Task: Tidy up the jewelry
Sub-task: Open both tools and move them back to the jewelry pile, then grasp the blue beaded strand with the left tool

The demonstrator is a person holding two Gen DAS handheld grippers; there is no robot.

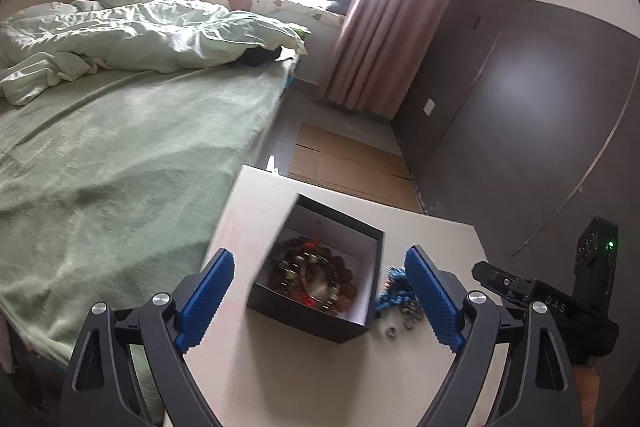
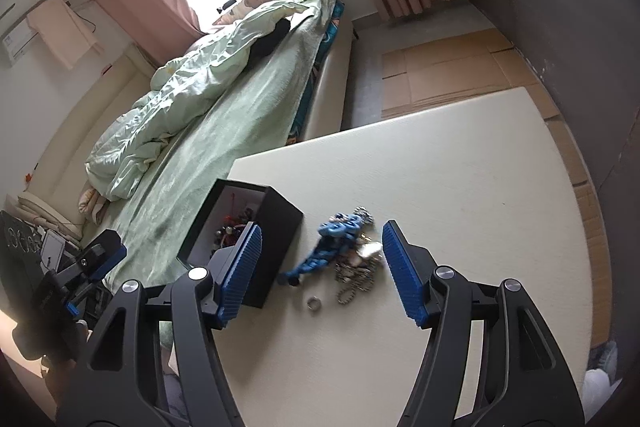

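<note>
Desk (image 2: 460, 187): black box (image 1: 320, 319) of beads; blue chain (image 2: 332, 243), loose ring (image 2: 315, 303) beside it. Left tool (image 1: 320, 299), right tool (image 2: 320, 267): both released, empty. Risk: tangled chains dragging ring off desk

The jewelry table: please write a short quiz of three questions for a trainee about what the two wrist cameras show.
1. True or false: the black box already holds some jewelry.
2. Multiple choice: the blue piece lies (A) inside the box, (B) on the table beside the box, (C) between closed fingers.
3. Fill in: the left gripper and the right gripper are both ____.

Key
1. True: beaded pieces lie on its floor.
2. B: it rests with the silver chains and a small ring.
3. Open, holding nothing.
</note>
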